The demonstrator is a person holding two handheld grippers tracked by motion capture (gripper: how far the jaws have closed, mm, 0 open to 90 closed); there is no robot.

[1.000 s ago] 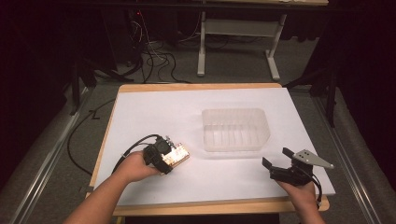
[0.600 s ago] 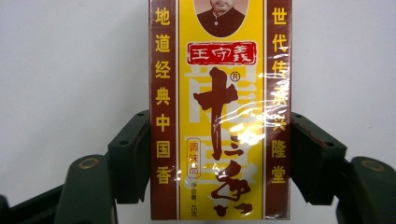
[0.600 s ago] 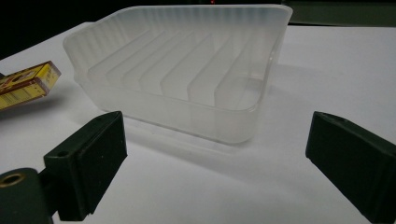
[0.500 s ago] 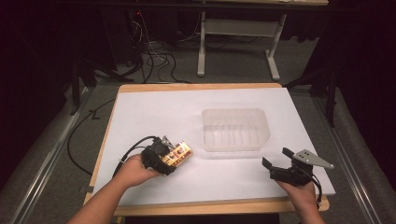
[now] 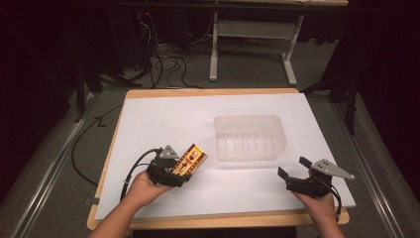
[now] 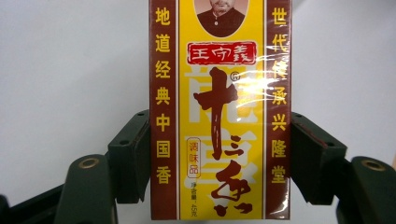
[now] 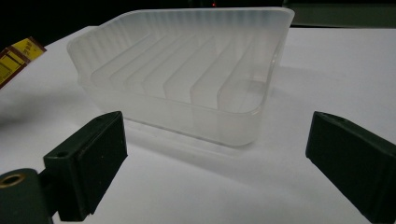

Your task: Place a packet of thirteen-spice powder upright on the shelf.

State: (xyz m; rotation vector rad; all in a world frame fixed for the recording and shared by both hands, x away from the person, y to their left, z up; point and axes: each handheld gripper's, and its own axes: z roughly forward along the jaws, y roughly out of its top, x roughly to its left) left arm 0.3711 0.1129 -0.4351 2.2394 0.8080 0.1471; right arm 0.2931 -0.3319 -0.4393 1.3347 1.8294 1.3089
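Note:
A yellow and dark red box (image 5: 190,159) with Chinese lettering is clamped in my left gripper (image 5: 179,171) at the table's front left, a little above the white surface. In the left gripper view the box (image 6: 220,112) stands upright between the two black jaws, whose pads (image 6: 135,154) press on its long sides. My right gripper (image 5: 293,172) rests near the front right edge, open and holding nothing. Ahead of it in the right gripper view stands a clear plastic tray (image 7: 187,74) with ribbed dividers, and a corner of the box (image 7: 16,57) shows at the far left.
The clear tray (image 5: 250,138) sits right of the table's centre on the white sheet (image 5: 163,119). A wooden rim runs round the table. Cables and a metal frame lie on the dark floor behind.
My left gripper has carried the box a short way toward the front left, slightly higher off the table. The right gripper has stayed where it was.

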